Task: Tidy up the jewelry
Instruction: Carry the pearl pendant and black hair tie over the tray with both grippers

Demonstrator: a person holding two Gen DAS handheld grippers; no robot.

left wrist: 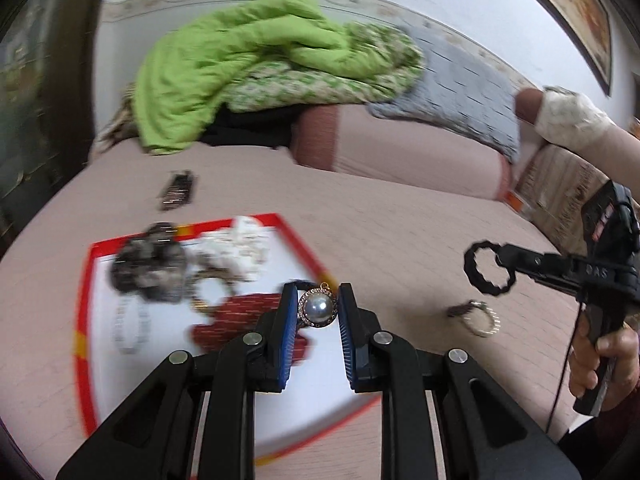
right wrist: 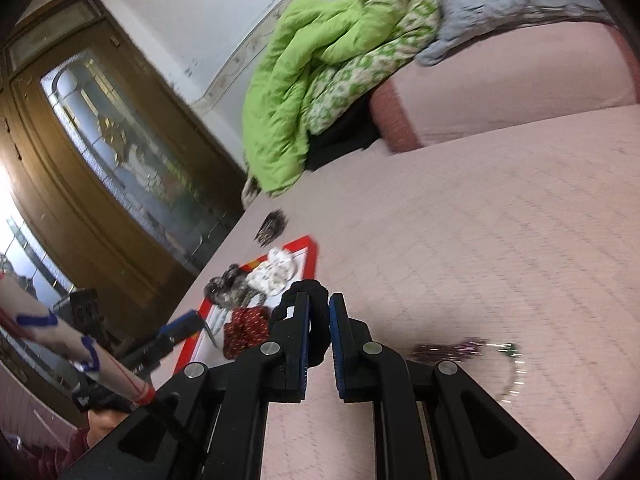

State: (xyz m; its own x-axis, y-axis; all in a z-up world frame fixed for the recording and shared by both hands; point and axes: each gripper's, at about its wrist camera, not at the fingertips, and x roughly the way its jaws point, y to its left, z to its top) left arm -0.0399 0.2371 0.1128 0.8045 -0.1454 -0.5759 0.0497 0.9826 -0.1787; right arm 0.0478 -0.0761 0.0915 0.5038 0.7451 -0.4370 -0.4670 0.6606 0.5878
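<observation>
Lettering "DAS" marks right gripper clamping black scrunchie; left gripper pinches pearl pendant.

The pile of jewelry on my tray is too blurry to tell apart. My bracelet on the bed is smeared too.

The left gripper jaws look partly closed, the right gripper nearly closed.

A pink bed carries a red-rimmed tray, a bracelet, a dark comb, pillows and a green quilt.
</observation>
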